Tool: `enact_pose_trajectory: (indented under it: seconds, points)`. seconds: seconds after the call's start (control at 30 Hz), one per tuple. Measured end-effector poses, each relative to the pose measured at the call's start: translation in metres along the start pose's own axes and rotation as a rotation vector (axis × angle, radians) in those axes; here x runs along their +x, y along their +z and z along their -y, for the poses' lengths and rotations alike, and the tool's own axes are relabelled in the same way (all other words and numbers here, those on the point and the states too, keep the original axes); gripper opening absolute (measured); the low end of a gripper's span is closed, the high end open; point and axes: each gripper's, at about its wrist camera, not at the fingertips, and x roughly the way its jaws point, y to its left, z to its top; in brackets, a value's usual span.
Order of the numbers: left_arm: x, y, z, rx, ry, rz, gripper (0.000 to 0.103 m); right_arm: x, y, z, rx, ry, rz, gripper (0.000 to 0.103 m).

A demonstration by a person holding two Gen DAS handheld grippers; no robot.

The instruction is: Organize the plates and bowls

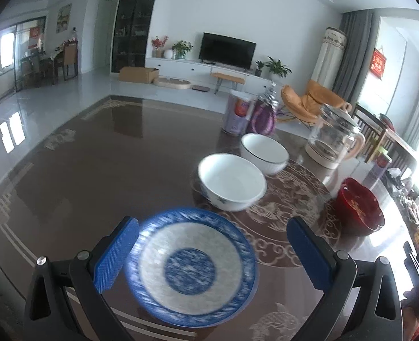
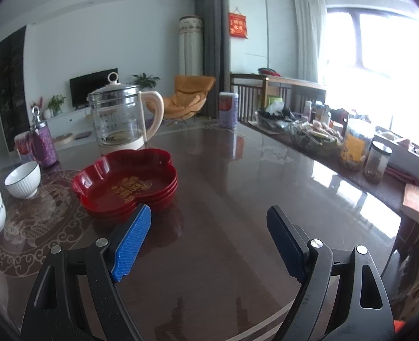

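Blue plate (image 1: 191,267): lies flat on the brown table (image 1: 95,176), nearest the left camera, between the two blue pads; blurred, with a blue rim, pale ring and blue centre.
Left gripper (image 1: 212,248): jaws spread wide, one pad on each side of the blue plate; whether a pad touches its rim cannot be told.
Flowered bowl (image 1: 231,181): white, upright, just beyond the blue plate on the round patterned part of the table.
Ribbed bowl (image 1: 264,149): white with a dark rim line, just behind the flowered bowl and very close to it.
Red dishes (image 2: 127,182): flower-shaped, stacked, gold lettering inside the top one; to the right of the bowls.
Right gripper (image 2: 209,237): jaws spread wide and holding nothing, over bare table; its left pad sits just in front of the red dishes.
Glass kettle (image 2: 121,113): behind the red dishes, cream handle, lid on.
Purple bottle (image 2: 43,143): beside a can (image 2: 21,146), behind the ribbed bowl.
Jars (image 2: 377,159): along the far right edge with assorted clutter.
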Motion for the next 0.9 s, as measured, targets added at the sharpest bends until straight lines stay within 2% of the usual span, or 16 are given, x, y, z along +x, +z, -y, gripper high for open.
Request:
enact_pose_trajectory:
  seconds: [0.07, 0.17, 0.23, 0.3, 0.37, 0.4, 0.47, 0.5, 0.6, 0.67, 0.8, 0.83, 0.87, 0.9]
  points:
    - [-0.005, 0.007, -0.014, -0.004, 0.021, 0.002, 0.103, -0.003, 0.001, -0.002, -0.007, 0.022, 0.008, 0.086]
    - [-0.009, 0.015, -0.047, -0.038, 0.049, -0.016, 0.103, -0.013, 0.006, -0.007, -0.01, 0.109, 0.031, 0.086]
    - [-0.008, 0.017, -0.075, -0.084, 0.072, -0.041, 0.103, -0.016, 0.011, -0.017, 0.002, 0.166, -0.001, 0.086]
    - [-0.004, 0.015, -0.097, -0.111, 0.095, -0.064, 0.103, -0.02, 0.013, -0.034, 0.021, 0.281, -0.064, 0.086]
    - [0.005, 0.012, -0.111, -0.115, 0.127, -0.089, 0.103, -0.025, 0.012, -0.067, 0.02, 0.43, -0.15, 0.086]
    - [0.014, 0.011, -0.116, -0.107, 0.141, -0.124, 0.103, -0.026, 0.011, -0.083, 0.014, 0.495, -0.191, 0.086]
    - [0.031, 0.007, -0.121, -0.098, 0.121, -0.192, 0.102, -0.024, 0.006, -0.125, -0.003, 0.65, -0.315, 0.086]
    - [0.039, 0.003, -0.12, -0.091, 0.103, -0.229, 0.102, -0.02, 0.002, -0.153, -0.016, 0.734, -0.405, 0.086]
    - [0.054, -0.01, -0.106, -0.036, 0.072, -0.278, 0.102, -0.013, -0.011, -0.207, -0.034, 0.843, -0.544, 0.086]
    - [0.064, -0.018, -0.099, -0.006, 0.085, -0.29, 0.099, -0.006, -0.022, -0.242, -0.072, 0.868, -0.62, 0.086]
    - [0.087, -0.031, -0.091, -0.014, 0.057, -0.369, 0.077, -0.002, -0.041, -0.282, -0.131, 0.874, -0.684, 0.084]
    - [0.091, -0.034, -0.089, -0.014, 0.054, -0.384, 0.069, -0.002, -0.044, -0.286, -0.14, 0.869, -0.69, 0.078]
    - [0.095, -0.037, -0.088, -0.013, 0.055, -0.394, 0.065, -0.001, -0.047, -0.291, -0.147, 0.866, -0.697, 0.064]
    - [0.098, -0.04, -0.087, -0.015, 0.051, -0.405, 0.056, 0.001, -0.051, -0.296, -0.157, 0.868, -0.716, 0.055]
